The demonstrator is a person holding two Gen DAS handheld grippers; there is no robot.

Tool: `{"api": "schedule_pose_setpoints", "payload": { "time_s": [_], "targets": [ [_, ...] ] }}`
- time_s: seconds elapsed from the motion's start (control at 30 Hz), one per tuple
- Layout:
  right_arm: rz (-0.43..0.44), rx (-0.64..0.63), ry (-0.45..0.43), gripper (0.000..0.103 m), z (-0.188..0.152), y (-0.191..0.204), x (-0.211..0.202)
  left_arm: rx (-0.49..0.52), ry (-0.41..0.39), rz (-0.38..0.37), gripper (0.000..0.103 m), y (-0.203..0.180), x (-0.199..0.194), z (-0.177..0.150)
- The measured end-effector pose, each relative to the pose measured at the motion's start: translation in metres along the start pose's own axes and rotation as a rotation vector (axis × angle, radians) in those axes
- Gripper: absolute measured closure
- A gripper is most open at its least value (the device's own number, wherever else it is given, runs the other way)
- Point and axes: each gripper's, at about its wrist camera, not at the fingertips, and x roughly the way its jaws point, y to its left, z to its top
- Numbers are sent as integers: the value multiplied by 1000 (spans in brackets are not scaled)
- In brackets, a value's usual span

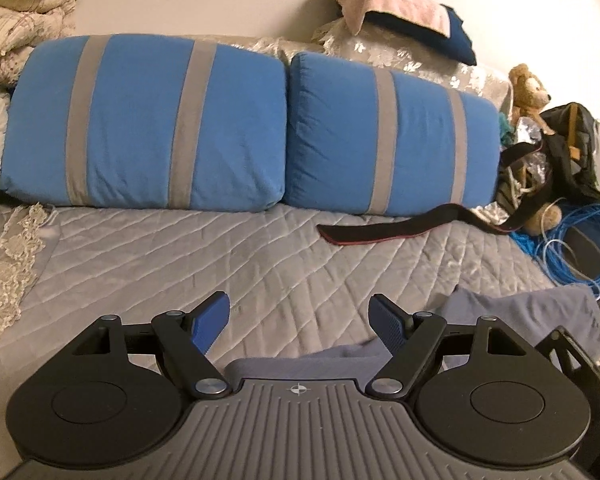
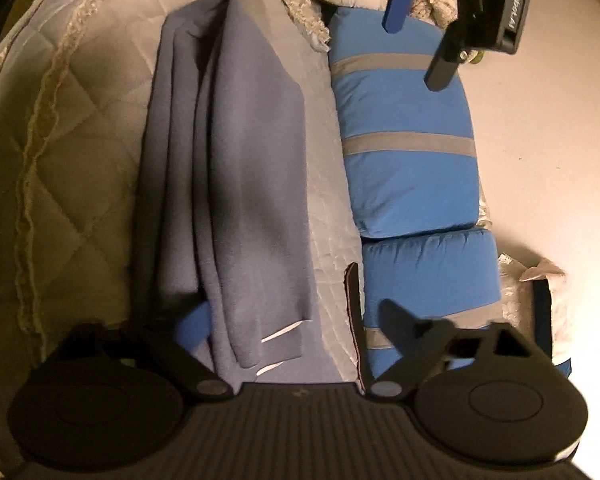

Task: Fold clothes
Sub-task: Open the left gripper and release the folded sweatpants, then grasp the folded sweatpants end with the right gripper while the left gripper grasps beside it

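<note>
- Nearest the lens in the right wrist view is the right tool, spread wide and holding nothing, with the bottom end of the grey-blue garment lying between its fingers. One blue pad sits right at the cloth's left edge, looks like touching or just under it, hard to say with the blur.
- The left tool is also released, nothing between its pads, hovering over the quilted bed cover with a bit of the same garment just below and to its right.
- The garment lies on the bed as a long narrow strip, folded lengthwise into several stacked layers, running parallel to the blue striped pillows and just beside them. Layers are fairly even, though the left ones stick out a bit past the top one. A couple of white tabs, maybe labels, peek out at the near end.
- Judgement call: this fits either a half-done fold waiting for a crosswise fold, or a finished long fold just let go. Can't settle it from here.
- If a crosswise fold is coming, the trick is pinching all layers at the end together, so the stack doesn't slide apart, and keeping both corners level.
- A black strap lies near the pillows, well clear of the cloth.
</note>
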Motion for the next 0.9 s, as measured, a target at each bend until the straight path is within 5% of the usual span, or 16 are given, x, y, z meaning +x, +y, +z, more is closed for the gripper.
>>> {"api": "schedule_pose_setpoints", "payload": {
  "time_s": [0.27,0.43,0.57,0.9],
  "targets": [
    [103,-19,0,48,-2,1,5,-15,40,7,27,5,12,2],
    [167,-13,-1,78,-3,4,3,-12,53,1,27,2,18,2],
    [147,-13,-23,81,-5,1,-1,42,63,1,27,-7,22,0],
    [29,89,-63,82,-14,-42,-3,395,-17,16,27,-35,8,-44]
  ]
}}
